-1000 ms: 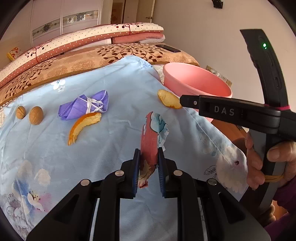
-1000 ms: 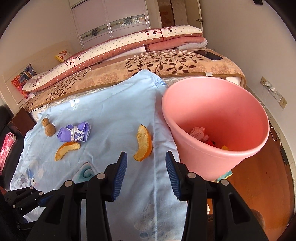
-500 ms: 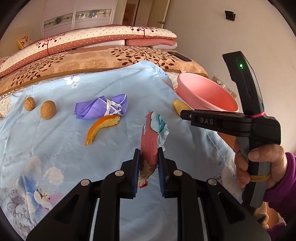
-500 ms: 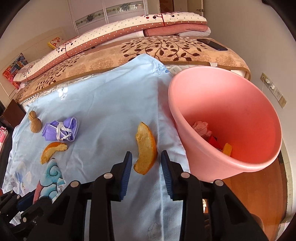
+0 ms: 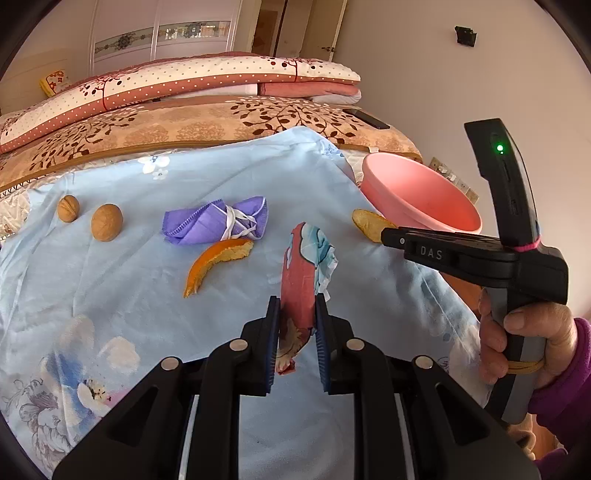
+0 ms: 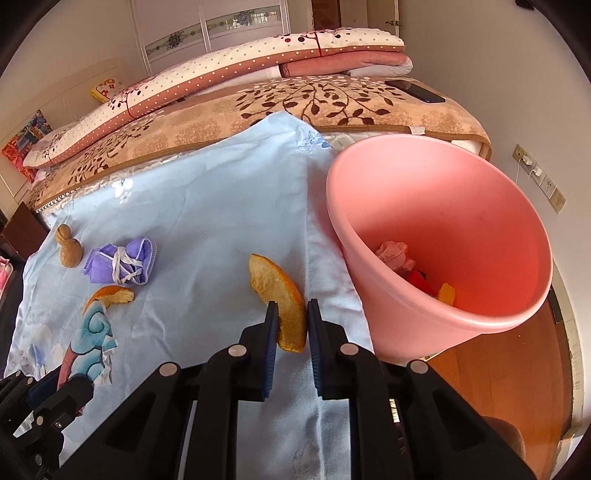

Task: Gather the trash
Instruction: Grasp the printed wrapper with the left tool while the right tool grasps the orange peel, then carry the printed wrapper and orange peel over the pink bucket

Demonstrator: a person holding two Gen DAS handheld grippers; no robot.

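Two tools were loaded: right tool (image 6: 289,325), jaws just closing, now pinched the orange peel (image 6: 279,295) on the bed sheet (image 6: 221,206), pink bin (image 6: 443,236) at two o'clock, while left tool (image 5: 296,314) gripped the crumpled wrapper (image 5: 303,266), both ready for binning.

Cream walls (image 5: 406,74), white wardrobe (image 6: 207,33), wooden floor (image 6: 498,369), bed (image 6: 332,107) with folded quilts (image 5: 184,81)

I see black gripper (image 5: 297,332) bodies, blue ribbed pads (image 5: 320,343), silver screws. Above the purple sleeve (image 5: 570,387): white "DAS" lettering, green LED, pink band.
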